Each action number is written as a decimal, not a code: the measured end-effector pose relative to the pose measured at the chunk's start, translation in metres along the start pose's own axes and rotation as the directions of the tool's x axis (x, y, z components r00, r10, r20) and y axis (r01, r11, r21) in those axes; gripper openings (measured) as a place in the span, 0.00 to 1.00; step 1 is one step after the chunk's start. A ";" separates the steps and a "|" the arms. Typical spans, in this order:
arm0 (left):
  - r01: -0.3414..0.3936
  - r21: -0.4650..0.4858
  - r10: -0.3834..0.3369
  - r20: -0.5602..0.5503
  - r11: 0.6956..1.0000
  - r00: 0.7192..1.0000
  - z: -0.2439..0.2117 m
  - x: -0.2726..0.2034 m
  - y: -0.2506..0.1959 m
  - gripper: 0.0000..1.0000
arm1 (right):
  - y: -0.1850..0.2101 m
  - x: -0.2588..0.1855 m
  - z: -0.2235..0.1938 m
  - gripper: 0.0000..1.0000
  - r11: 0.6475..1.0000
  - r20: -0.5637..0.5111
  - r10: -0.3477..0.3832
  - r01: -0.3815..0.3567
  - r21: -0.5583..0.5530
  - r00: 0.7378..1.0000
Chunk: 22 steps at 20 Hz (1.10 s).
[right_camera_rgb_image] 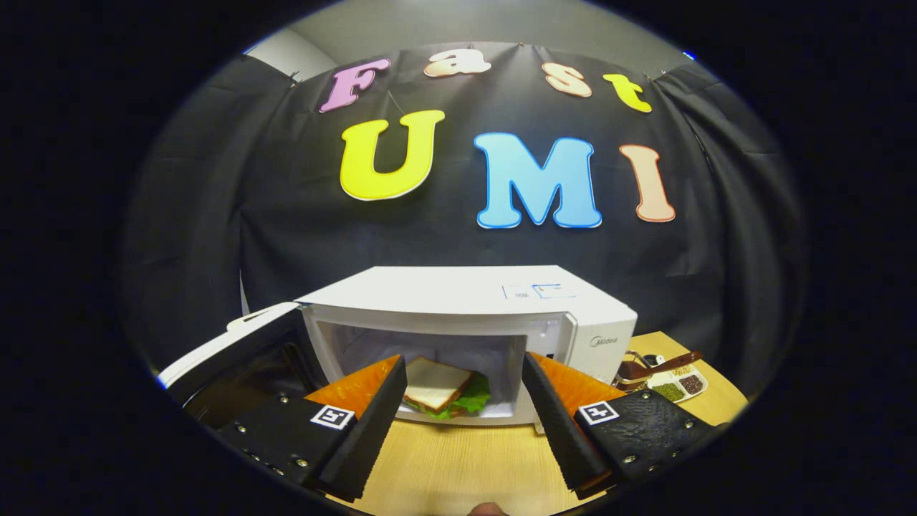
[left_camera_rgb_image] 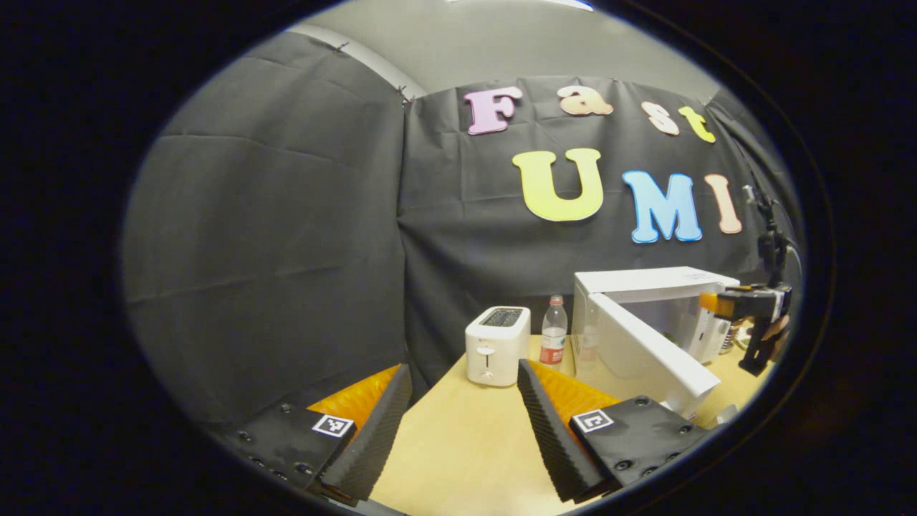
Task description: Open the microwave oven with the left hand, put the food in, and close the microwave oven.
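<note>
The microwave oven (right_camera_rgb_image: 458, 315) stands on the tabletop (right_camera_rgb_image: 458, 466) with its door (right_camera_rgb_image: 229, 351) swung wide to the left, and the sandwich (right_camera_rgb_image: 440, 393) — the food — lies inside the cavity near the front opening, which suggests the loading step is done and only closing remains. The right tool (right_camera_rgb_image: 464, 401) is spread and holds nothing, level with the opening, clear of the sandwich. The left tool (left_camera_rgb_image: 464, 423) is likewise spread and empty, set back from the door (left_camera_rgb_image: 645, 355) near a toaster (left_camera_rgb_image: 497, 345) and bottle (left_camera_rgb_image: 553, 332) — judged well placed to reach in and push that door shut.
</note>
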<state>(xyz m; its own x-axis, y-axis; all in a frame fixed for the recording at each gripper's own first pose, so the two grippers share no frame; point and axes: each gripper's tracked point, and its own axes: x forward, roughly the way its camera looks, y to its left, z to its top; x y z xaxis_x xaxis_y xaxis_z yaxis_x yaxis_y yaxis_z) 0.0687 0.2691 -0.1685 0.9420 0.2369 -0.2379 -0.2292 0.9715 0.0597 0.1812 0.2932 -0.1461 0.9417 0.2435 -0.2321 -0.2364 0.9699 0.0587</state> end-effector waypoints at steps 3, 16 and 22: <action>-0.001 0.001 0.001 -0.012 1.000 1.000 -0.008 -0.003 -0.005 0.99 | -0.011 -0.044 0.023 0.98 1.000 0.044 0.020 -0.019 -0.016 0.999; 0.033 -0.014 -0.035 -0.112 0.999 0.993 -0.055 -0.015 -0.072 0.11 | -0.089 -0.185 0.073 0.98 0.999 0.156 0.039 -0.039 -0.003 0.987; 0.064 -0.006 -0.064 -0.127 0.998 0.990 -0.061 -0.027 -0.121 0.07 | -0.127 -0.218 0.071 0.98 1.000 0.153 0.030 -0.030 -0.004 0.988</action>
<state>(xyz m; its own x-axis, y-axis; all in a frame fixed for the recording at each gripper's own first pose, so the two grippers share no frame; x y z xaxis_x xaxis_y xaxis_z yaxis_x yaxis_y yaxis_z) 0.0562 0.1455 -0.2289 0.9159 0.1723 -0.3626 -0.1698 0.9847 0.0390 0.0226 0.1164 -0.0337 0.9598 0.2695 -0.0791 -0.2650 0.9622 0.0621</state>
